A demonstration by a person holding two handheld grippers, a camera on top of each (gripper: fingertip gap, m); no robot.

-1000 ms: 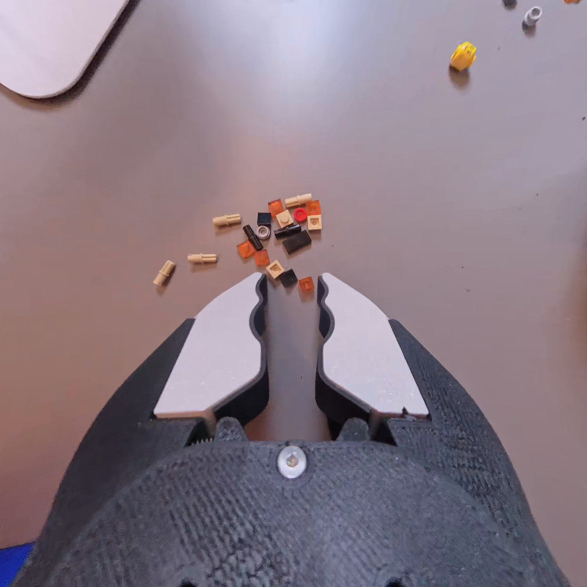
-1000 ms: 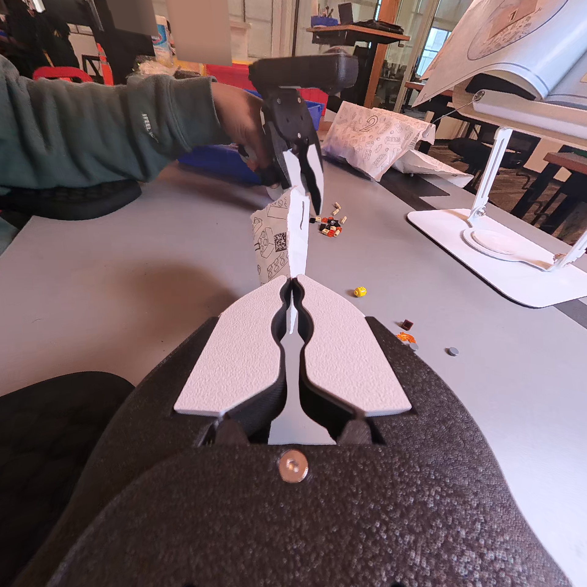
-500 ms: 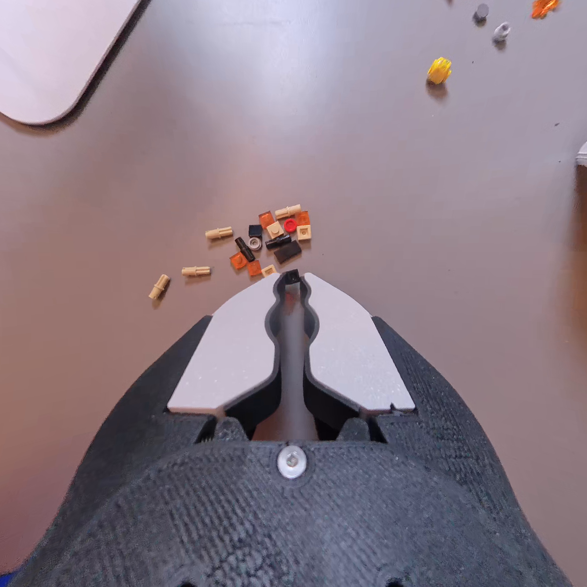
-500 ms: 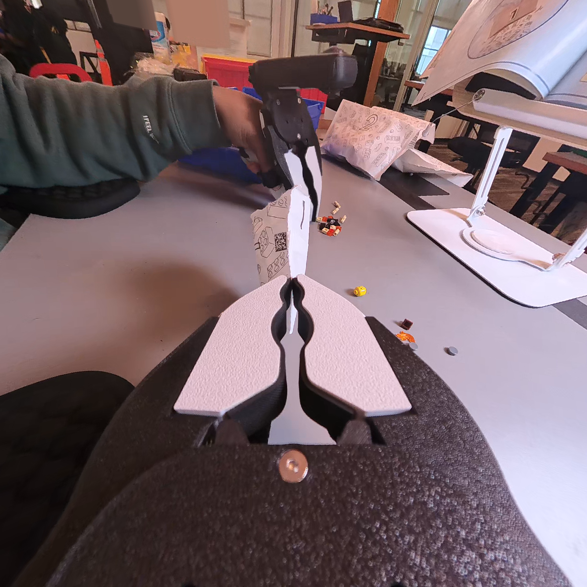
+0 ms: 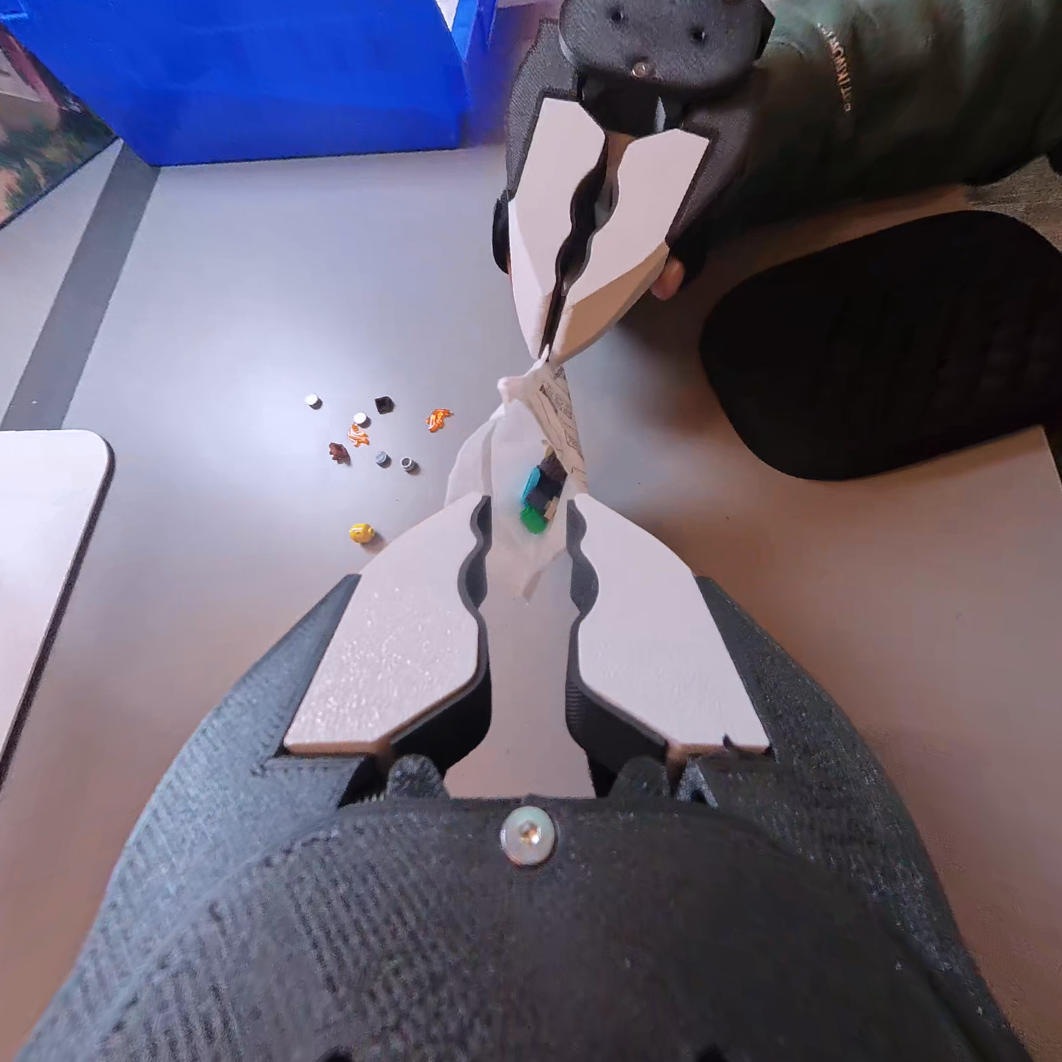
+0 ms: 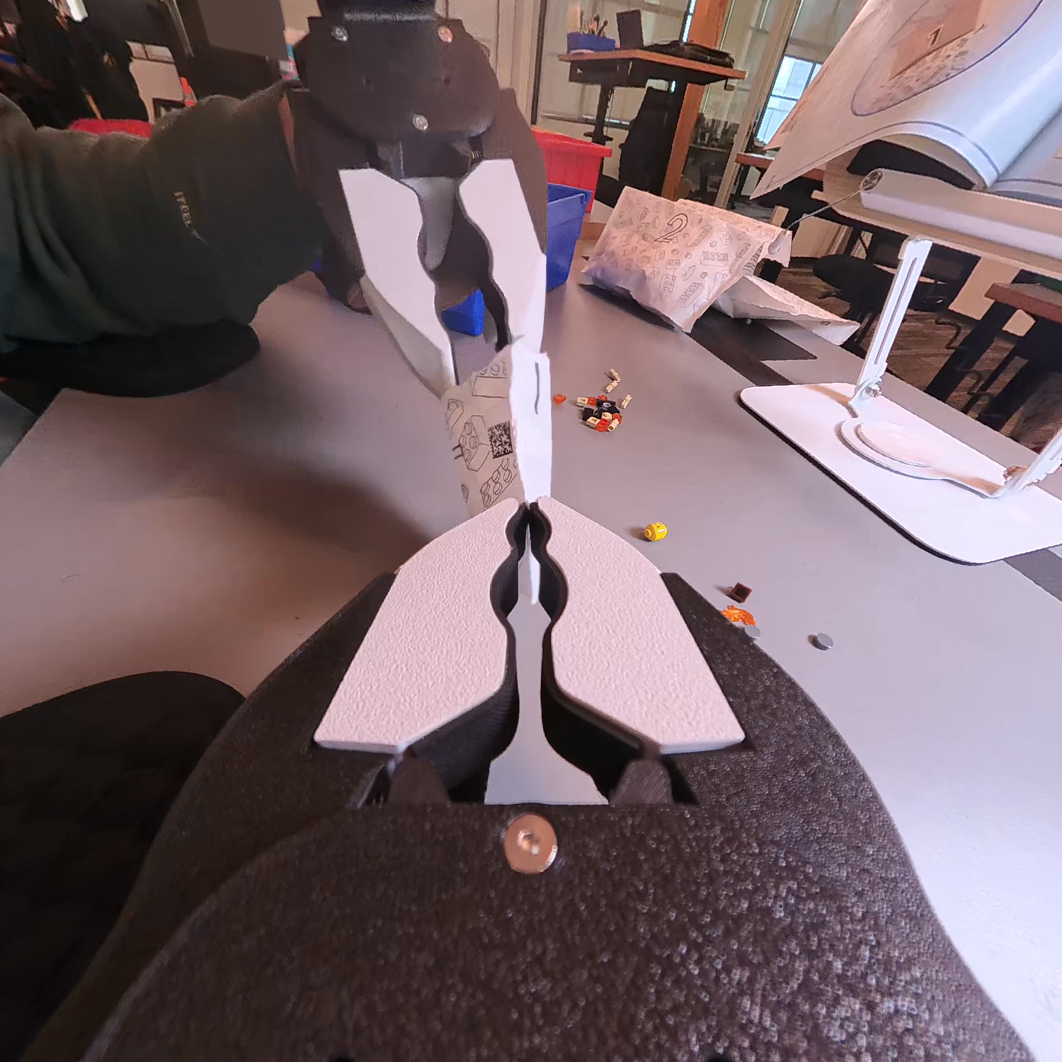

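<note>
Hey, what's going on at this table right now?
A person works two hand-held grippers over a grey table. The right hand-held gripper is shut on the edge of a small printed paper bag. The left hand-held gripper is open, with the bag's open end and a few coloured bricks inside it between its fingers. Loose bricks and a yellow head piece lie on the table.
</note>
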